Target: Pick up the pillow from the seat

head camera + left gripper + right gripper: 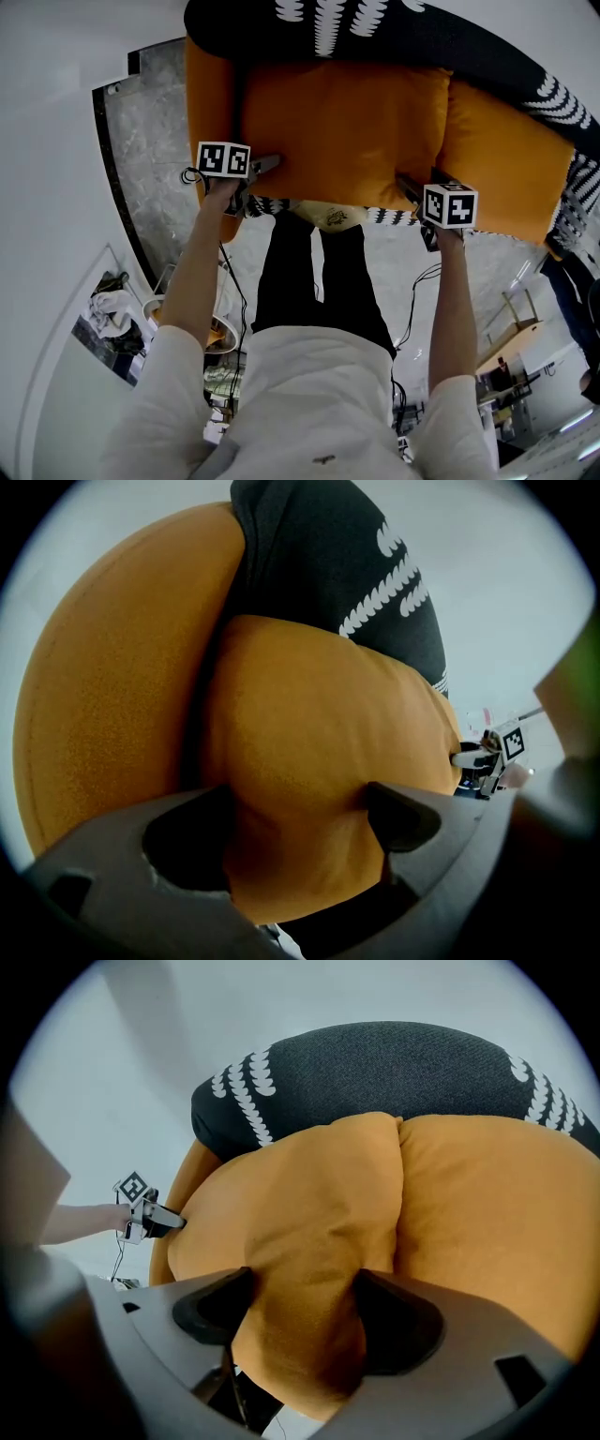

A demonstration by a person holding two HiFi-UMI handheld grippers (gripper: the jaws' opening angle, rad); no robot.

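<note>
Left tongs point(300, 808) and right tongs point(300, 1302) each pinch a near corner of the orange pillow point(342, 131), which lies on the armchair point(208, 94) seat, so I'd raise both together and level so neither fabric pinch slips.

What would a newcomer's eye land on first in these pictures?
The big orange pillow fills the middle of the head view, in front of the matching orange seat, whose black back with white markings runs along the top. The left tongs and right tongs each pinch a near corner of the pillow, one at either side.
</note>
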